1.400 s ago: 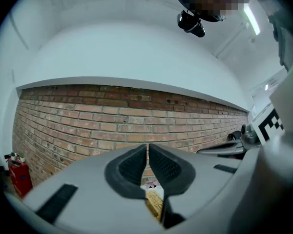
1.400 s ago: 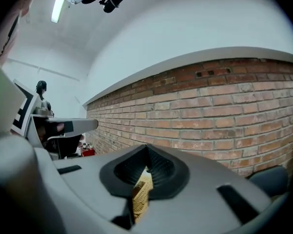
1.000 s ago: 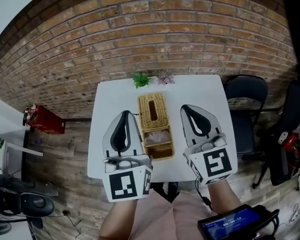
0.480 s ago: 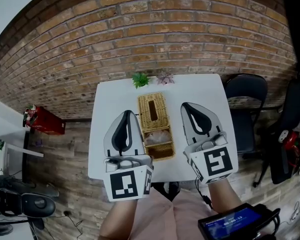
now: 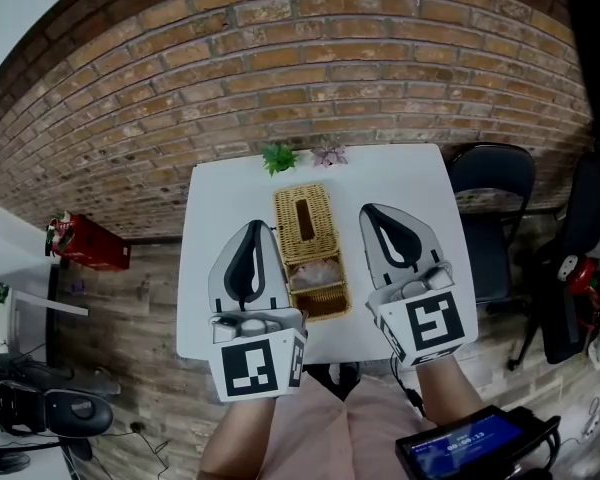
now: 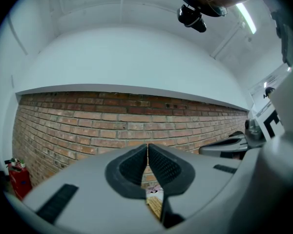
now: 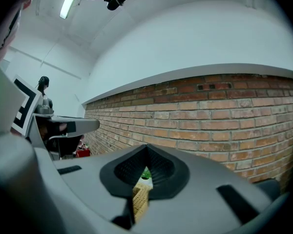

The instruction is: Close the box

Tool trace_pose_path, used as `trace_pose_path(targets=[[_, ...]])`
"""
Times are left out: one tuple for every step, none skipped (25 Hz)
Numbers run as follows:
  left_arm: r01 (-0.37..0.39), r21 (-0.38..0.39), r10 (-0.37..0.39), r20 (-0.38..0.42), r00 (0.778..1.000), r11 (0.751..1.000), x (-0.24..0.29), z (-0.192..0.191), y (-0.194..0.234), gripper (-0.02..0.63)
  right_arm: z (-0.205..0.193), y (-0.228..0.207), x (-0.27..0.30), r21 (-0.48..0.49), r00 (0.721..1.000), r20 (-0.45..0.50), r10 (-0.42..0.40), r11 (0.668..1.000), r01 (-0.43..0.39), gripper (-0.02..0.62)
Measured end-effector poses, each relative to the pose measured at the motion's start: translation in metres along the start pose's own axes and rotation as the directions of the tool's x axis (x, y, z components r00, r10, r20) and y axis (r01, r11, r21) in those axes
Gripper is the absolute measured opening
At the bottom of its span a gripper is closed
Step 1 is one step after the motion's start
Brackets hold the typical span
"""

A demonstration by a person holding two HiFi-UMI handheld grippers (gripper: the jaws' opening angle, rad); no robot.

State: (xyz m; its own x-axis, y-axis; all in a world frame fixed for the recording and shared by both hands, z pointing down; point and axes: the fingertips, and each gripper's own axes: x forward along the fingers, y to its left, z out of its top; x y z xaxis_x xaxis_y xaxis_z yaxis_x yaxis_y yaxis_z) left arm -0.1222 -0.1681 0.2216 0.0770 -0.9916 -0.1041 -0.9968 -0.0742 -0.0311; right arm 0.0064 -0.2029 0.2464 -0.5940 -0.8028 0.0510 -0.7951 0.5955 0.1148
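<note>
Left of the table, on the floor: a red object [image 5: 85, 240] stands well apart from the white table [image 5: 410, 173].
Left gripper: the left gripper [image 5: 251, 230] is held over the table's near-left corner. Its jaws are pressed together with nothing between them, and they point toward the far edge.
Box: the wicker box [image 5: 325, 305] sits open at the table's middle, nearer the near edge, between the two grippers and touched by neither. Something pale lies inside.
Lid: the slotted lid [image 5: 305, 223] lies back toward the far edge.
Far edge: a green plant [image 5: 280, 158] and a purplish plant [image 5: 330, 155] stand side by side, just beyond the lid.
Right gripper: the right gripper [image 5: 372, 211] is held over the table's near-right part, its jaws closed tight and empty.
Right of the table: a black chair [image 5: 490, 193] stands just beside the right edge.
</note>
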Motion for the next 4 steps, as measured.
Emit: trace_pose_path(targets=[[0.0, 0.0, 0.0, 0.0, 1.0, 1.0, 0.0001, -0.0002, 0.0, 0.016, -0.0003, 0.0, 0.0003, 0.0, 1.0, 0.0, 0.0, 1.0, 0.0, -0.002], [0.0, 0.0, 0.0, 0.0, 1.0, 1.0, 0.0002, -0.0004, 0.0002, 0.015, -0.0007, 0.0, 0.0005, 0.0, 1.0, 0.0, 0.0, 1.0, 0.0, -0.002], [0.0, 0.0, 0.0, 0.001, 1.0, 1.0, 0.0003, -0.0005, 0.0005, 0.016, -0.001, 0.0001, 0.0008, 0.0, 1.0, -0.001, 0.0, 1.0, 0.0, -0.002], [0.0, 0.001, 0.0, 0.001, 1.0, 1.0, 0.0004, -0.0006, 0.0008, 0.015, -0.0014, 0.0001, 0.0011, 0.0, 1.0, -0.001, 0.0, 1.0, 0.0, -0.002]])
